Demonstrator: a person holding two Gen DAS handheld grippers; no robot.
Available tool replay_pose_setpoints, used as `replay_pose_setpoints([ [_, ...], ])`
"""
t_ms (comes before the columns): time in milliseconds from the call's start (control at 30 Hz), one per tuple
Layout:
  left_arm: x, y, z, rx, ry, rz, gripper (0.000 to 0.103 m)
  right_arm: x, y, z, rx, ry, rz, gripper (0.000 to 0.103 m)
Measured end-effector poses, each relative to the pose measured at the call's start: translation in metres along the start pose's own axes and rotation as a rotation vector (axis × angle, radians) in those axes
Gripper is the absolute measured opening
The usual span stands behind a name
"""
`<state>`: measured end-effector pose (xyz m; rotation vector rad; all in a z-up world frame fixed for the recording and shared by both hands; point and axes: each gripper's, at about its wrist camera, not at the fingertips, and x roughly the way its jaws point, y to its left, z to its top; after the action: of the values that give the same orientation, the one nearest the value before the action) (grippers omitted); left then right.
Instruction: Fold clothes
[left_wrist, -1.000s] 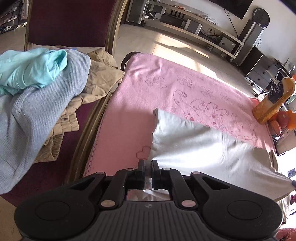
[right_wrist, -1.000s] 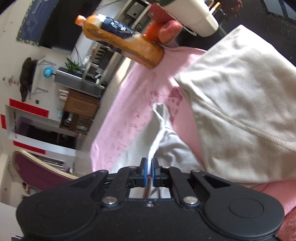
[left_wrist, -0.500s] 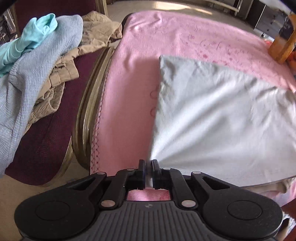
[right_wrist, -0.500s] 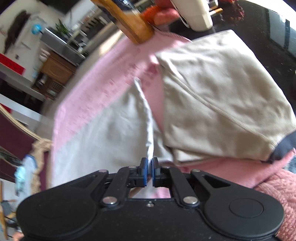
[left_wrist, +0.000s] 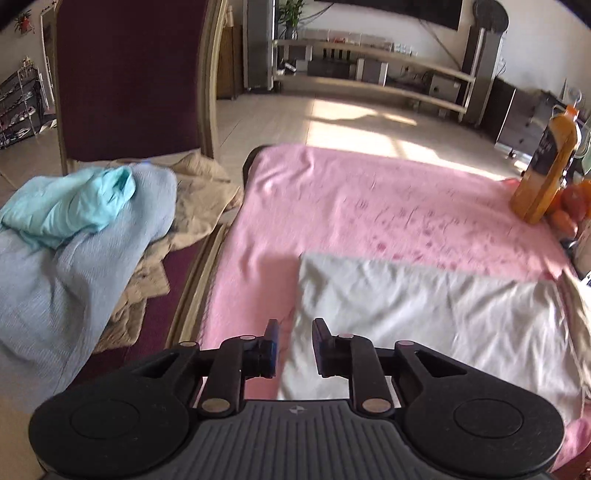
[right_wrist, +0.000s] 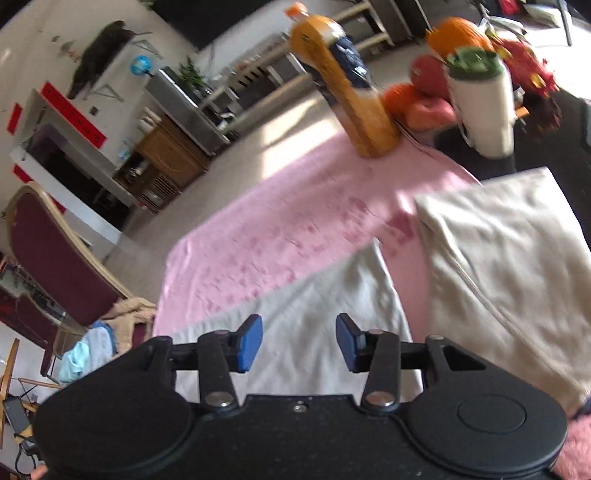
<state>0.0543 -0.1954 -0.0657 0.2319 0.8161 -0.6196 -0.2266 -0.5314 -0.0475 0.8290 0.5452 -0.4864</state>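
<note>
My left gripper (left_wrist: 294, 341) and right gripper (right_wrist: 299, 341) hang with jaws spread, holding nothing, over one white garment (left_wrist: 424, 325) lying flat on the pink blanket (left_wrist: 369, 206), its long axis running left to right along the near edge. Bare blanket stretches beyond; one beige folded garment (right_wrist: 517, 280) lies right.
</note>
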Motion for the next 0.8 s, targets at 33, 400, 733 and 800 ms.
replay_pose_setpoints([
  [33,0.002,-0.004,0.008,-0.003,-0.023,-0.012,0.019,0.004,0.009,0.009,-0.03,-0.026,0.012,0.047],
  [400,0.118,-0.051,0.002,0.11,0.093,-0.084,0.007,0.103,-0.04,0.016,-0.038,-0.014,-0.066,0.004],
  [733,0.157,-0.089,-0.011,0.21,0.074,-0.173,0.017,0.172,-0.034,-0.02,0.083,0.287,0.214,0.012],
  [800,0.164,-0.073,-0.004,0.131,0.054,-0.137,0.014,0.187,-0.045,-0.024,0.11,0.351,0.222,0.013],
])
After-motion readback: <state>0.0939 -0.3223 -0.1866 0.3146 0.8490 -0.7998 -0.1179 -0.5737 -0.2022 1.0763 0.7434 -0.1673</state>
